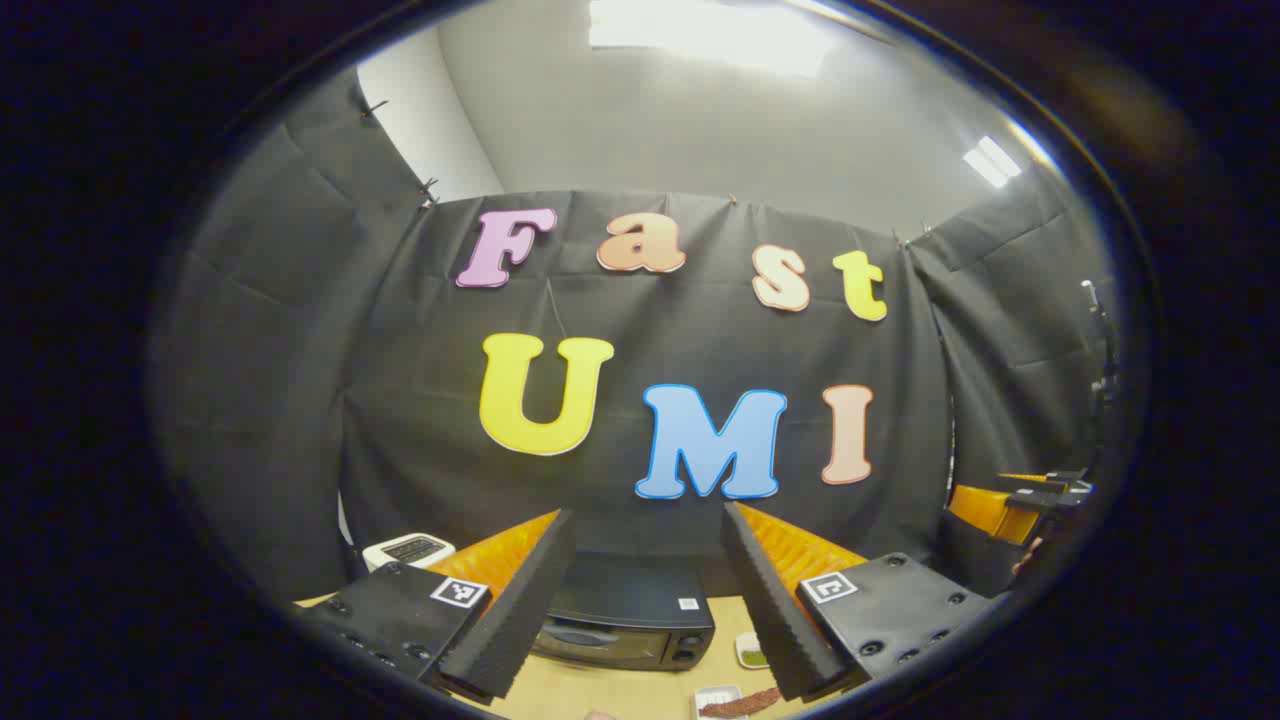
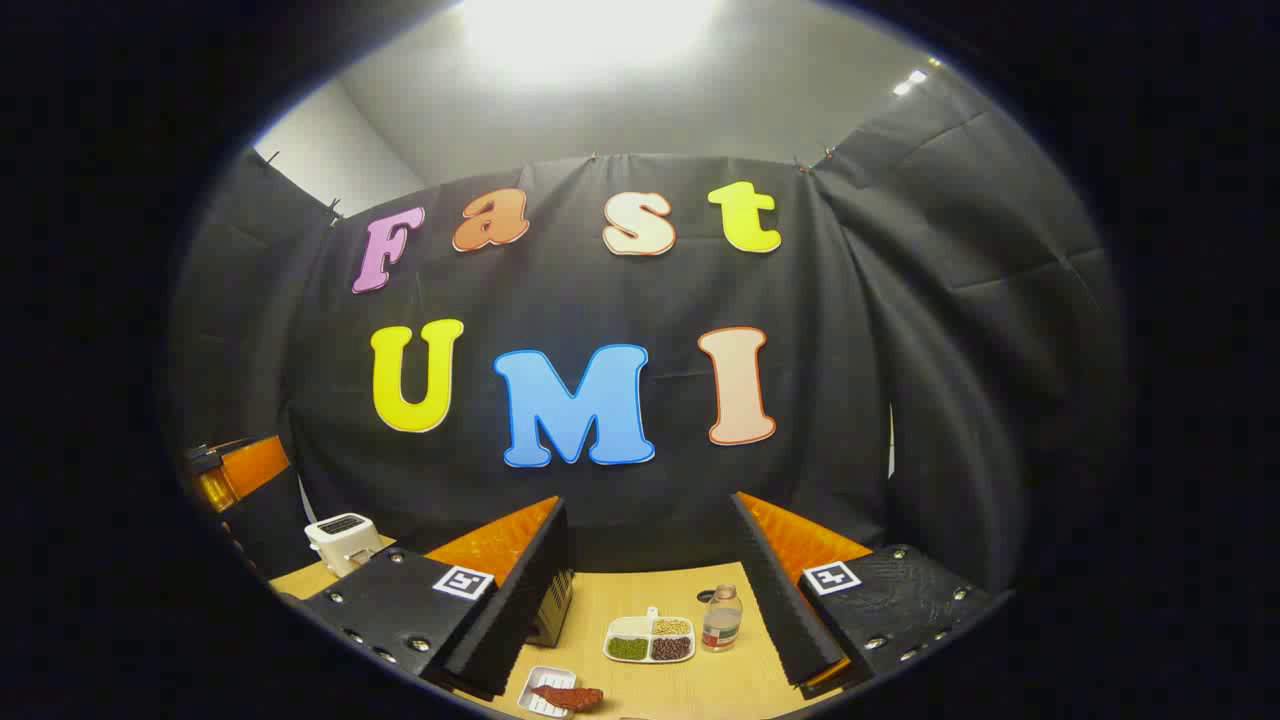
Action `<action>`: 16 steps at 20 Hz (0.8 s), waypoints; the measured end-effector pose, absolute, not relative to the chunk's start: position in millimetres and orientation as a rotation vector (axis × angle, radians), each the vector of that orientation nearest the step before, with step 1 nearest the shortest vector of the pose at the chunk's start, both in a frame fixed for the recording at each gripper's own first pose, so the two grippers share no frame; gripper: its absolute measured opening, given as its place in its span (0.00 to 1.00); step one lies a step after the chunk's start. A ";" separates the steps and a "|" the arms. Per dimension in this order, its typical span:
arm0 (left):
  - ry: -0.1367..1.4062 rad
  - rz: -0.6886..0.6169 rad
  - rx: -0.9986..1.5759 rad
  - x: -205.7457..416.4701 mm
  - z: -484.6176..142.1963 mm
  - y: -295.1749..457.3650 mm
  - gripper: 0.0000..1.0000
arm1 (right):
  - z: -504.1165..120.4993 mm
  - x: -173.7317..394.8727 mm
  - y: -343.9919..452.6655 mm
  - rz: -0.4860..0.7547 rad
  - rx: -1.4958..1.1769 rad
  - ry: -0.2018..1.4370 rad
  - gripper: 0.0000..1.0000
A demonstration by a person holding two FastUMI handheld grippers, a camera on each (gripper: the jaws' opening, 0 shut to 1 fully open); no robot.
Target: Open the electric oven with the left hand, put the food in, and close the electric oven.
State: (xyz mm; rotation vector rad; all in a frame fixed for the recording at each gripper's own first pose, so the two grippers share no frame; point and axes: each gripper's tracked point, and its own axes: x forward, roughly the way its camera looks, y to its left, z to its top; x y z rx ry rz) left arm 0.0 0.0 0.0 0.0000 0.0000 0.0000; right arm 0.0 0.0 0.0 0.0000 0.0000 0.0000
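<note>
Left gripper (image 1: 648,600) and right gripper (image 2: 650,590) both gape empty; closed black electric oven (image 1: 625,620) at left's twelve o'clock.

The electric oven (image 1: 625,620) was black with a dark glass door. The tabletop (image 2: 690,690) was pale wood. A white toaster (image 2: 342,540) stood at its left edge. The white divided dish (image 2: 650,638) held green, tan and dark brown fillings; the reddish-brown food (image 2: 568,697) lay on a white tray (image 2: 540,693).
</note>
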 end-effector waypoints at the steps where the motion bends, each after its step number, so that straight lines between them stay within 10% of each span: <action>1: 0.000 -0.016 -0.015 3.7 0.0 1.0 0.96 | 0.5 -2.1 3.2 -0.015 -0.001 0.005 0.97; 16: 0.031 -0.146 -0.033 20.7 -10.5 18.5 0.95 | 1.4 -12.7 24.0 -0.095 0.011 -0.020 0.97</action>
